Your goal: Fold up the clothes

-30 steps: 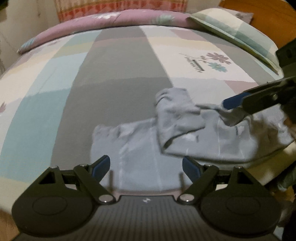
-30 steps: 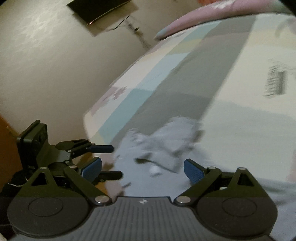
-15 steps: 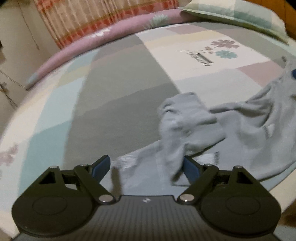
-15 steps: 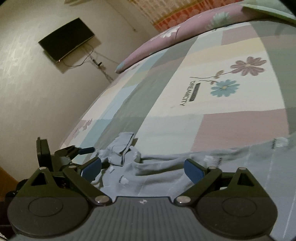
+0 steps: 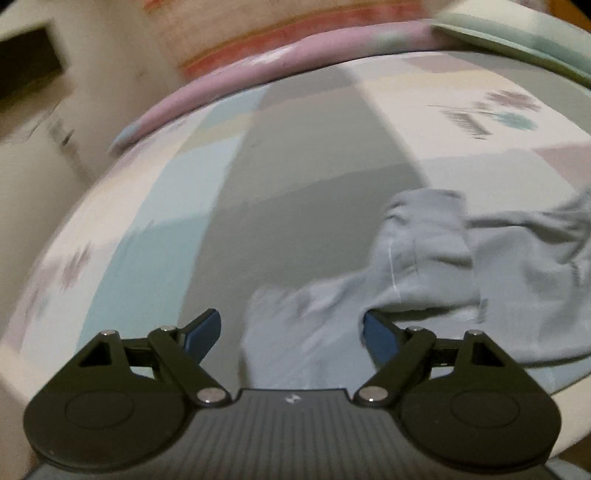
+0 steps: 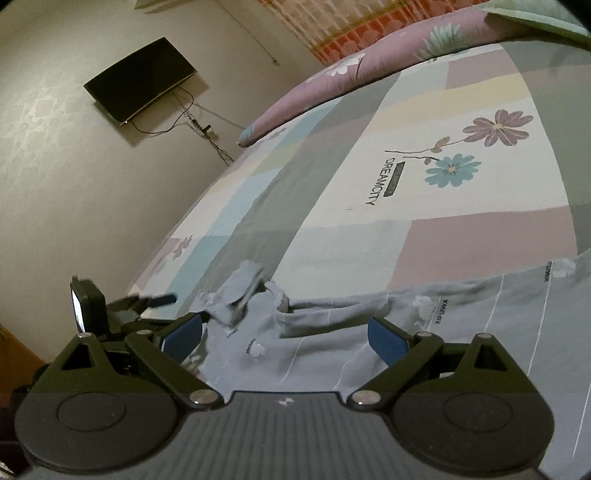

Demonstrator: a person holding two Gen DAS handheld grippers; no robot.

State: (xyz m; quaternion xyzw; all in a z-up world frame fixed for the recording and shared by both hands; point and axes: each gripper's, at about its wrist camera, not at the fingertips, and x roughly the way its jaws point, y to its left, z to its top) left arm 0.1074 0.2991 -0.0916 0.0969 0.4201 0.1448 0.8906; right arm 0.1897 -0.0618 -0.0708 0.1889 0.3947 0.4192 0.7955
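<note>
Left wrist view is motion-blurred. Your left hand-held gripper (image 5: 290,334) has its jaws wide apart and closing a little; the near edge of the pale grey garment (image 5: 424,273) lies in the gap between the blue pads, but neither pad presses on it. The garment lies crumpled on the bed (image 5: 306,166), at about 3 o'clock from that gripper's centre line, with a bunched sleeve or leg part standing up at 1 o'clock. The patchwork bedsheet runs off to 12 o'clock, up to a pink quilt roll (image 5: 258,70) and a checked pillow (image 5: 517,33) at 2 o'clock.

In the right wrist view your left hand-held gripper (image 6: 162,301) shows at 9 o'clock, just beside the garment's crumpled end. Your right hand-held gripper (image 6: 284,336) is open wide, nothing pinched; it hangs over the garment (image 6: 332,332), which spreads flatter here and runs out to 3 o'clock, with white printed motifs and thin white lines on it. The bed (image 6: 332,206) carries a flower print with "DREAMCITY" at 1 o'clock. A dark wall-mounted screen (image 6: 140,79) hangs at 10 o'clock with cables trailing under it; a patterned curtain (image 6: 332,22) sits at 12 o'clock.
</note>
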